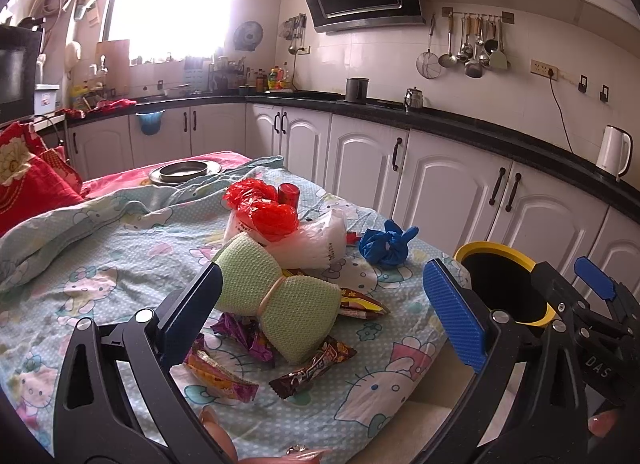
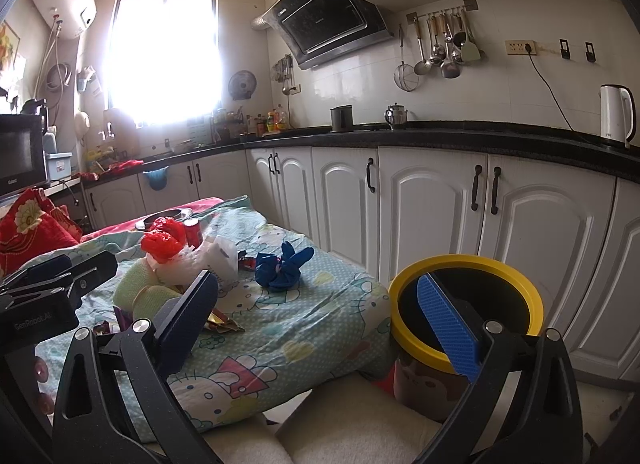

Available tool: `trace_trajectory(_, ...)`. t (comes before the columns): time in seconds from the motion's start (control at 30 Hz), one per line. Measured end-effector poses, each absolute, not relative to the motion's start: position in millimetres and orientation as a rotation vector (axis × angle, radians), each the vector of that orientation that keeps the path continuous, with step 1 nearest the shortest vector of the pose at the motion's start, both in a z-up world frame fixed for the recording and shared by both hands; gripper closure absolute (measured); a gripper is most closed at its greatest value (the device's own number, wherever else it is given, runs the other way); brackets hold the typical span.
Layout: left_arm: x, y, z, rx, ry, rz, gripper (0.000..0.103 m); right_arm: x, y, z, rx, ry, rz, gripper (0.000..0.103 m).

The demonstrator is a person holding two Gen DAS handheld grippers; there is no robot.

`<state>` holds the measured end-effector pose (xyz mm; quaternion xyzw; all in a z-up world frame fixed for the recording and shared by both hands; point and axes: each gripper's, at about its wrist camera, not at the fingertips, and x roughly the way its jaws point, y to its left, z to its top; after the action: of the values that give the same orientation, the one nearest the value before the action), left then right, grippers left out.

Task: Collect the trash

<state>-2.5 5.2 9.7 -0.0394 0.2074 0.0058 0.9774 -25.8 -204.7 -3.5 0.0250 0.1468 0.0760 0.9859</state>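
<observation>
Trash is heaped on a Hello Kitty sheet (image 1: 120, 264): a green mesh bundle (image 1: 276, 300) tied with a rubber band, several snack wrappers (image 1: 312, 368), a red bag (image 1: 264, 207), a white bag (image 1: 316, 244), a knotted blue bag (image 1: 386, 244) and a red can (image 1: 289, 193). My left gripper (image 1: 328, 312) is open, its fingers standing either side of the green bundle and holding nothing. A black bin with a yellow rim (image 2: 460, 262) stands off the sheet's right edge. My right gripper (image 2: 320, 320) is open and empty, its right pad in front of the bin's mouth.
A metal dish (image 1: 184, 171) lies at the far end of the sheet and a red cushion (image 1: 24, 179) at the left. White cabinets (image 2: 432, 203) under a black counter run close behind the bin. A white kettle (image 2: 616, 115) stands on the counter. A pale cushion (image 2: 360, 424) lies below.
</observation>
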Motion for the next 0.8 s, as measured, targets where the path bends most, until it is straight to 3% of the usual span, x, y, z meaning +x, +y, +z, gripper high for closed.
trace_trajectory(0.8, -3.6, 4.7, 16.0, -0.091, 0.419, 0.011, 0.011, -24.2, -195.3, -5.2, 0.031, 0.299, 0.236, 0.006)
